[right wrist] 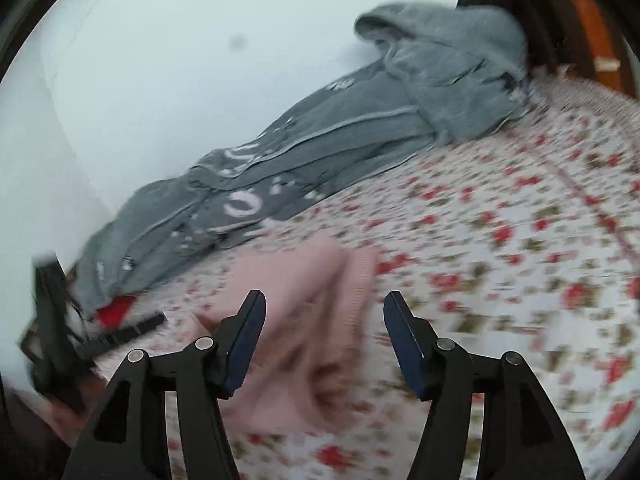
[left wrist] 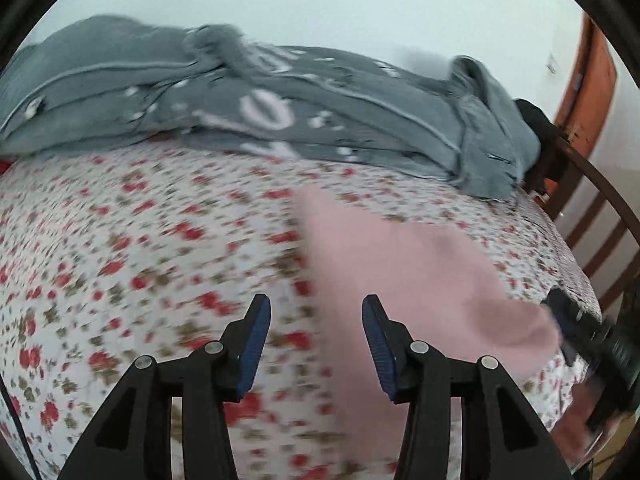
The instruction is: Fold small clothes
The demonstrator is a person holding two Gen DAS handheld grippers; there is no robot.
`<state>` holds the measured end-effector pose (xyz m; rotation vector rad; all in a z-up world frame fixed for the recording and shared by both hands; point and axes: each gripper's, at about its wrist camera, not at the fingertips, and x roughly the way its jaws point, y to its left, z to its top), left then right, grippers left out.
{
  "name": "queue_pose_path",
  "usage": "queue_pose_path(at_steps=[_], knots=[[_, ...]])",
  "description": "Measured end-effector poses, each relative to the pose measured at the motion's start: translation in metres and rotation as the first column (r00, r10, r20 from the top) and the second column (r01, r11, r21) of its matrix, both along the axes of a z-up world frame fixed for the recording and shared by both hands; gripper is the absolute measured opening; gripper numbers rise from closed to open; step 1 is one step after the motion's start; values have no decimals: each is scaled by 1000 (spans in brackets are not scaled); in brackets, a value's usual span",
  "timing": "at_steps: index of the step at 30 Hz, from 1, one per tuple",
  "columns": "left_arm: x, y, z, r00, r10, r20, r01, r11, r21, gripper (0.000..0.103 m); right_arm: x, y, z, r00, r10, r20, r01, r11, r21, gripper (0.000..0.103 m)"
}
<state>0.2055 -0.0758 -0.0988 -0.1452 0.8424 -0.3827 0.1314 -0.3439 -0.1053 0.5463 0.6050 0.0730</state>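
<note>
Plainly, both my pairs of jaws stand apart with nothing clamped between them. My left gripper (left wrist: 316, 312) hangs part-open over the bed (left wrist: 140, 240), its right pad over the edge of the pink cloth (left wrist: 420, 280), though I cannot tell if it touches. My right gripper (right wrist: 324, 308) is wider, with the same cloth (right wrist: 296, 320) bunched below and between its pads — neither one pressing on it.

The cloth lies rumpled on the flowered bed, between my two grippers, well short of a tidy fold by my reckoning. From the left view my other gripper (left wrist: 580, 328) shows as a dark blur at the cloth's far corner.

What could spoil things: both views are smeared, so a hasty close may catch the sheet along with the cloth and drag it. A bite on one layer only would let the bunch slide apart when lifted. The grey clothes (right wrist: 320, 140) lie heaped along the wall just past the cloth — a wide sweep might snag them.
</note>
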Motion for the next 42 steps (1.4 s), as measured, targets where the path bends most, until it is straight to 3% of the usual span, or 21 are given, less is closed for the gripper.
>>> queue_pose_path(at_steps=[4,7,8,9,11,12,16,17,20,22,23,27,30,32,34,35,36,39,42], knots=[[10,24,-21,1000,10,-17,-11,999,-36,45,51,5,-15,990,53,-128,-45,997,65,62],[11,28,-34,1000,-4,11,5,999,-40,45,68,6,-33,984,68,-165,-47,991,128,62],[11,29,-38,1000,-10,21,10,999,-40,46,69,8,-37,984,79,-162,-56,989,136,54],[10,30,-43,999,-15,29,16,999,-42,47,71,12,-39,983,88,-158,-67,989,132,35],[8,32,-56,999,-12,41,15,999,-52,47,70,20,-34,986,101,-132,-92,993,73,14],[8,33,-62,999,-9,40,12,998,-60,47,65,18,-29,991,94,-95,-89,995,55,10],[11,33,-72,999,-33,-10,32,996,-79,47,45,2,-17,997,73,22,-74,995,62,9],[9,33,-70,999,-34,2,34,995,-90,47,45,0,-20,998,60,11,-61,998,34,9],[3,31,-66,998,-52,20,54,993,-102,47,61,-2,-53,989,52,-138,-54,999,-7,13],[-2,27,-63,997,-67,35,70,993,-97,47,59,-6,-57,989,47,-143,-42,998,36,20],[-4,24,-61,997,-71,44,75,993,-87,47,55,-8,-51,990,40,-134,-36,999,34,29],[-11,17,-46,994,-75,78,82,992,-91,47,21,-2,-12,1000,-23,-1,22,998,-60,34],[-4,8,-24,995,-60,83,72,985,-154,47,6,25,13,996,14,89,-1,990,-138,34],[0,-3,-13,994,-66,89,81,982,-173,47,1,52,16,992,61,107,-34,971,-235,34],[1,-21,-10,990,-97,98,110,985,-131,47,-1,81,2,991,108,75,-67,907,-415,28],[0,-29,-12,988,-117,98,127,986,-106,47,-2,86,-8,995,87,55,-49,871,-489,15],[-4,-39,-20,984,-148,97,155,985,-73,47,0,87,-19,998,51,32,-26,846,-532,14],[-19,-52,-44,972,-198,122,204,978,-34,48,-2,68,-44,999,-21,-29,2,845,-535,13],[-22,-45,-54,975,-183,128,196,976,-95,49,-7,61,-46,1000,-12,-25,-4,834,-551,13]])
